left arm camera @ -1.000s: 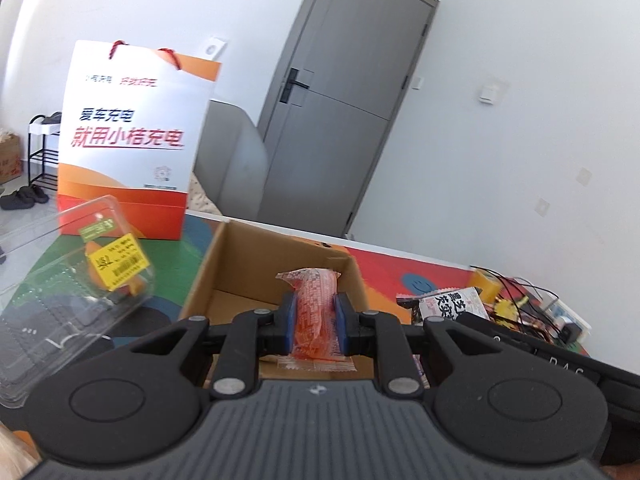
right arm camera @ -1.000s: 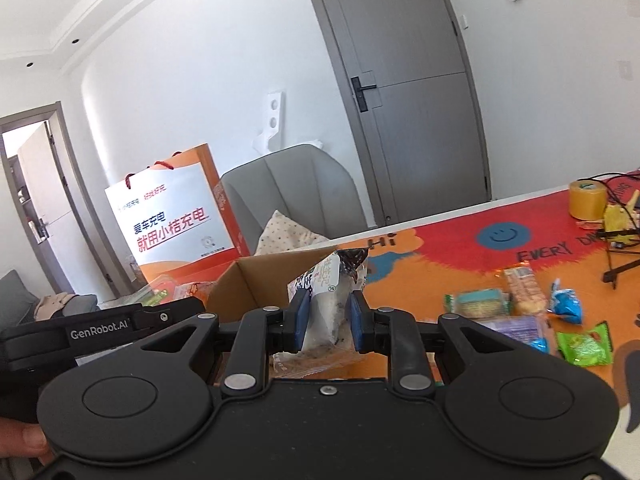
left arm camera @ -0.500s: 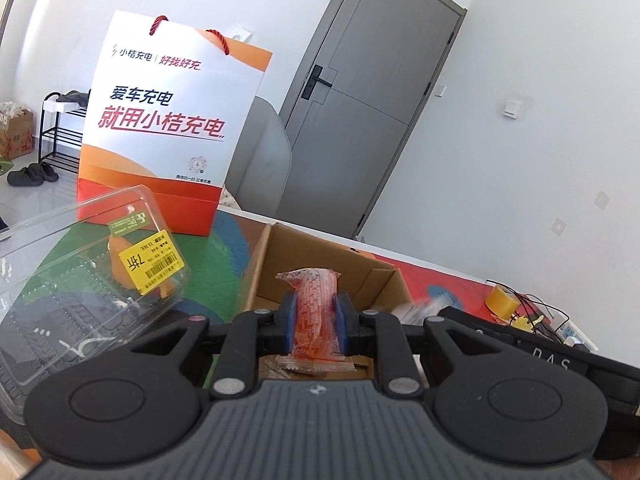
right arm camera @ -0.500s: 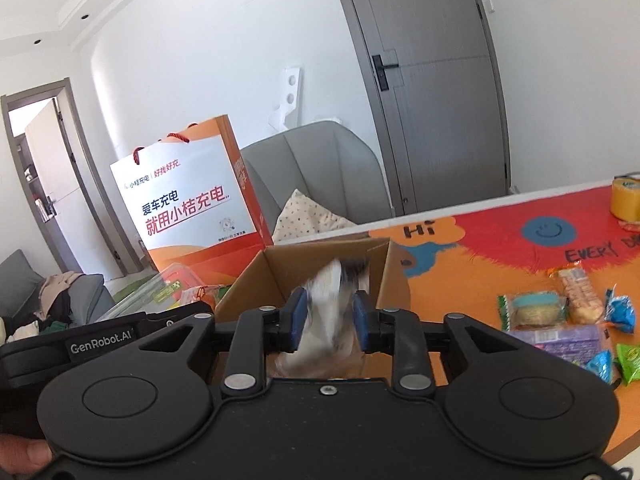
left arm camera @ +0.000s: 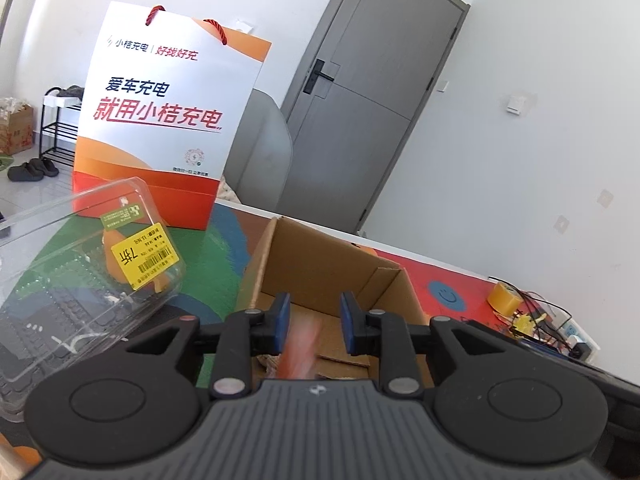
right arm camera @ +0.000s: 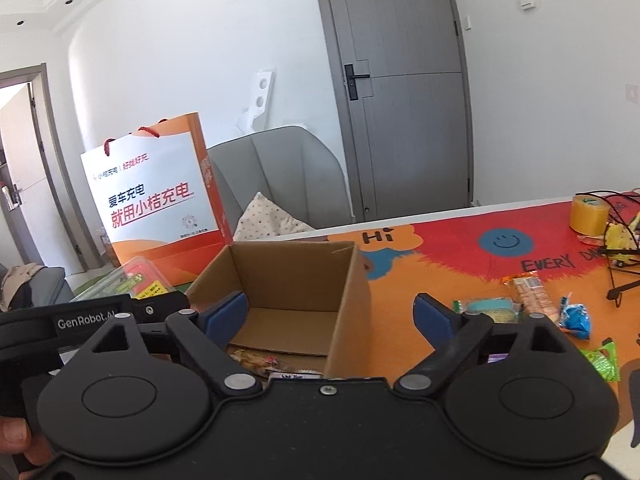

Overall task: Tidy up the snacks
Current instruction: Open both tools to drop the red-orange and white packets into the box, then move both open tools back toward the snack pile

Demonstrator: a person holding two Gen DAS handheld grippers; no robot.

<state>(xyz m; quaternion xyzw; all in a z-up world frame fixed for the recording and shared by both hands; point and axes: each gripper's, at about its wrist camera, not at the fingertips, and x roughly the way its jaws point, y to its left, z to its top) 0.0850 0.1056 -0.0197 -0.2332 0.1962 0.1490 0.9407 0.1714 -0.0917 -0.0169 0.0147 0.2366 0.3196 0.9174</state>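
Snacks are going into the cardboard box (right arm camera: 288, 280): an orange packet (left arm camera: 300, 348) (blurred) drops free between the opening left tongs (left arm camera: 314, 322); the right tongs (right arm camera: 330, 316) are opening wide, empty. Next, fetch another from the table (right arm camera: 440, 264).

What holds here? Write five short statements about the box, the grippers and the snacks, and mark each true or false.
1. The cardboard box stands open-topped on the table. True.
2. The right gripper clamps a white packet. False: its jaws are opening with nothing between them.
3. The left gripper pinches the orange packet. False: its jaws are opening, pads clear of the blurred packet.
4. Loose snack packets lie right of the box. True.
5. The grey door stands ajar. False: it is shut.
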